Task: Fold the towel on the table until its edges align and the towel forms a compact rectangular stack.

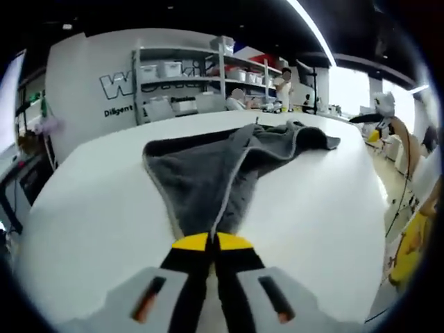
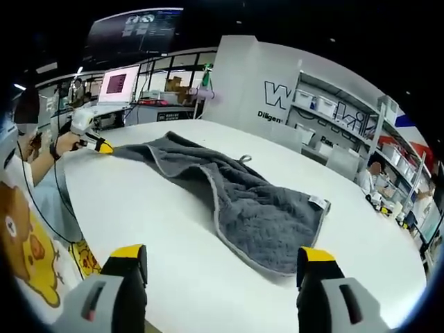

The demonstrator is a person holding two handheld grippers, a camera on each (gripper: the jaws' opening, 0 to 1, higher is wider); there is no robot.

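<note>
Shelving and a lettered wall back the white counter, where the grey towel lies loosely bunched, partly doubled over itself. Left tool: clenched on 1 drawn-out towel corner at the counter's near edge. Right tool: released, its 2 jaws spread wide, hovering just short of the towel's opposite end. Risk: pulling from 1 corner alone may drag the whole cloth, skewing the edges.

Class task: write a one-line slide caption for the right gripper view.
Open right gripper faces a rumpled grey towel on the white table.
</note>
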